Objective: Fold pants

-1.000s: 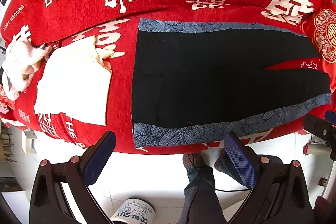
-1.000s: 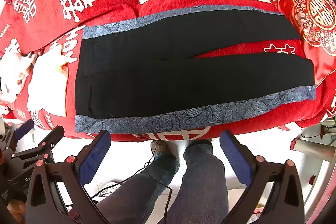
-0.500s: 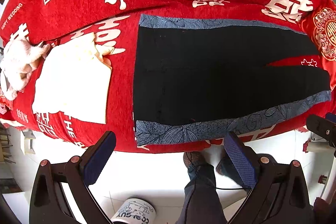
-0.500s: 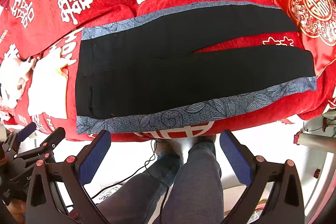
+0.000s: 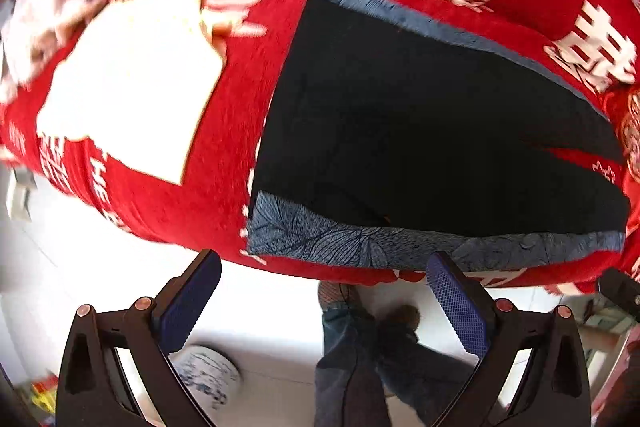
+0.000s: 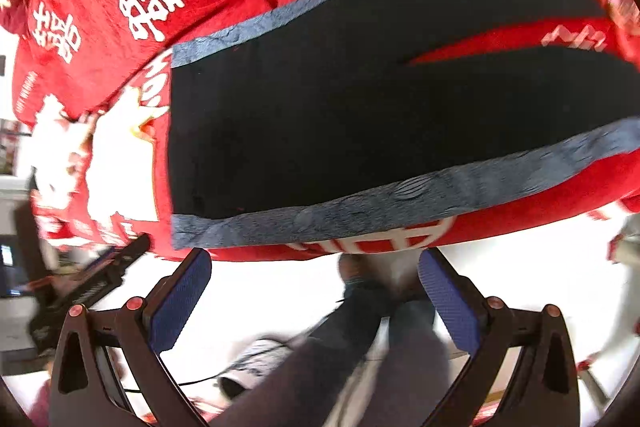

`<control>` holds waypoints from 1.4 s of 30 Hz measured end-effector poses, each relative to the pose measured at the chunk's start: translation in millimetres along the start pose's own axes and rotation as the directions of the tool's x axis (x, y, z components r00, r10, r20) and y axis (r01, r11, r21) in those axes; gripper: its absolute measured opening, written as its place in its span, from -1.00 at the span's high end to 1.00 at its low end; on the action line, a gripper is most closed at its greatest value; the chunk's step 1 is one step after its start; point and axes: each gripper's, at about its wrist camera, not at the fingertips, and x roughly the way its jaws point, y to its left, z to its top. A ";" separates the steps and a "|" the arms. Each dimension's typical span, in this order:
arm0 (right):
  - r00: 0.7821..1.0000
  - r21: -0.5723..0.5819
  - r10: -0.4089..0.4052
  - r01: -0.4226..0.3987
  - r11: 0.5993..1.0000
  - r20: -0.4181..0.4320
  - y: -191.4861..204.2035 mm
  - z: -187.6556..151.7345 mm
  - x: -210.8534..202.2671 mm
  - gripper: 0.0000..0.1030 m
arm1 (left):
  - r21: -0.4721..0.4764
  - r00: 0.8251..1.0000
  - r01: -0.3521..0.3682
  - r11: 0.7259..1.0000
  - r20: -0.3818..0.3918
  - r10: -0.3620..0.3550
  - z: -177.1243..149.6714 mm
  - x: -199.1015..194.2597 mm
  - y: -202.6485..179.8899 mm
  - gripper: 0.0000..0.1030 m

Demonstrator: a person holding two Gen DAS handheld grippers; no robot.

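Observation:
Black pants with blue-grey leaf-pattern side stripes lie flat on a red sofa, waistband to the left, legs running right with a small split between them. They also show in the right wrist view. My left gripper is open and empty, just in front of the near stripe by the waistband corner. My right gripper is open and empty, just in front of the near stripe. Neither touches the cloth.
A red sofa cover with white characters lies under the pants. A folded cream garment and a crumpled pale cloth lie left of the waistband. The person's legs and a white floor are below. The left gripper's body shows at left.
Both grippers have moved closer to the sofa's front edge and the pants' near stripe; both views are motion-blurred. The left view has tilted. The jaws stay open.

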 end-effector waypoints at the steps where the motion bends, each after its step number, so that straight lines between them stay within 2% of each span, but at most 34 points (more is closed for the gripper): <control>1: 0.999 0.010 0.053 -0.053 0.999 -0.011 -6.3 -1.1 9.9 -1.00 | -0.027 1.000 0.017 0.999 0.002 -0.017 -2.5 9.7 4.4 -1.00; 4: 0.986 0.019 0.162 -0.161 0.987 -0.047 -20.0 -4.1 40.3 -0.94 | -0.094 0.996 0.089 0.992 0.015 -0.088 -6.8 33.7 14.5 -1.00; 6: 0.965 0.049 0.244 -0.241 0.969 -0.091 -33.0 -7.6 71.1 -0.64 | -0.139 0.990 0.141 0.980 0.017 -0.140 -12.8 52.3 21.2 -1.00; 7: 0.952 0.074 0.285 -0.277 0.958 -0.114 -38.3 -10.3 85.0 -0.37 | -0.162 0.986 0.163 0.973 0.013 -0.163 -16.5 59.3 23.9 -1.00; 8: 0.936 0.106 0.323 -0.310 0.945 -0.139 -43.7 -12.4 99.4 -0.29 | -0.185 0.980 0.196 0.963 0.014 -0.197 -19.5 65.9 26.3 -1.00; 10: 0.903 0.165 0.400 -0.375 0.912 -0.156 -55.5 -17.8 127.0 -0.28 | -0.215 0.970 0.243 0.946 0.030 -0.243 -25.1 77.2 31.0 -1.00; 14: 0.886 0.160 0.444 -0.423 0.892 -0.132 -68.4 -22.6 161.3 -0.29 | -0.251 0.941 0.338 0.907 0.065 -0.333 -32.7 96.5 36.9 -1.00; 17: 0.864 0.153 0.497 -0.482 0.863 -0.083 -78.1 -21.8 171.2 -0.29 | -0.259 0.922 0.385 0.886 0.068 -0.381 -34.2 108.8 38.6 -1.00; 19: 0.848 0.142 0.528 -0.516 0.845 -0.057 -81.8 -18.5 174.8 -0.29 | -0.264 0.914 0.404 0.876 0.071 -0.400 -34.8 113.4 39.9 -1.00; 23: 0.810 0.157 0.584 -0.570 0.806 -0.056 -81.3 -14.1 183.2 -0.29 | -0.284 0.903 0.424 0.860 0.060 -0.425 -37.5 121.7 43.2 -1.00; 25: 0.777 0.154 0.628 -0.618 0.771 -0.028 -75.8 -8.0 175.4 -0.29 | -0.314 0.895 0.435 0.844 0.047 -0.443 -38.3 126.9 46.8 -1.00; 27: 0.748 0.143 0.664 -0.658 0.740 0.003 -69.3 -1.3 163.2 -0.29 | -0.351 0.866 0.480 0.804 0.044 -0.498 -38.5 131.5 50.0 -1.00; 29: 0.718 0.115 0.696 -0.692 0.713 0.012 -57.6 5.8 147.0 -0.29 | -0.381 0.827 0.535 0.754 0.052 -0.560 -32.3 133.1 48.3 -1.00; 31: 0.702 0.071 0.712 -0.710 0.700 0.004 -47.2 10.8 131.0 -0.29 | -0.378 0.815 0.559 0.738 0.086 -0.573 -20.6 126.2 42.0 -1.00; 34: 0.694 0.047 0.720 -0.719 0.694 -0.013 -41.8 14.2 119.0 -0.29 | -0.388 0.817 0.563 0.729 0.133 -0.561 -3.4 119.5 37.0 -0.99; 35: 0.693 0.048 0.721 -0.719 0.693 -0.016 -44.9 13.4 118.5 -0.29 | -0.393 0.826 0.554 0.734 0.145 -0.545 2.1 118.4 35.0 -0.86; 36: 0.697 0.051 0.717 -0.716 0.697 -0.020 -45.8 13.2 119.1 -0.29 | -0.394 0.844 0.528 0.753 0.141 -0.518 6.8 118.7 32.1 -0.78; 38: 0.722 0.061 0.691 -0.689 0.722 -0.027 -52.7 10.6 125.3 -0.29 | -0.372 0.865 0.493 0.786 0.117 -0.487 11.8 121.5 26.8 -0.25; 41: 0.766 0.094 0.643 -0.640 0.762 -0.003 -68.2 6.7 133.5 -0.29 | -0.328 0.874 0.481 0.813 0.108 -0.473 11.3 120.7 23.3 -0.24; 42: 0.787 0.112 0.617 -0.615 0.781 0.018 -78.6 4.3 135.0 -0.29 | -0.310 0.878 0.475 0.824 0.098 -0.469 12.9 120.5 19.9 -0.24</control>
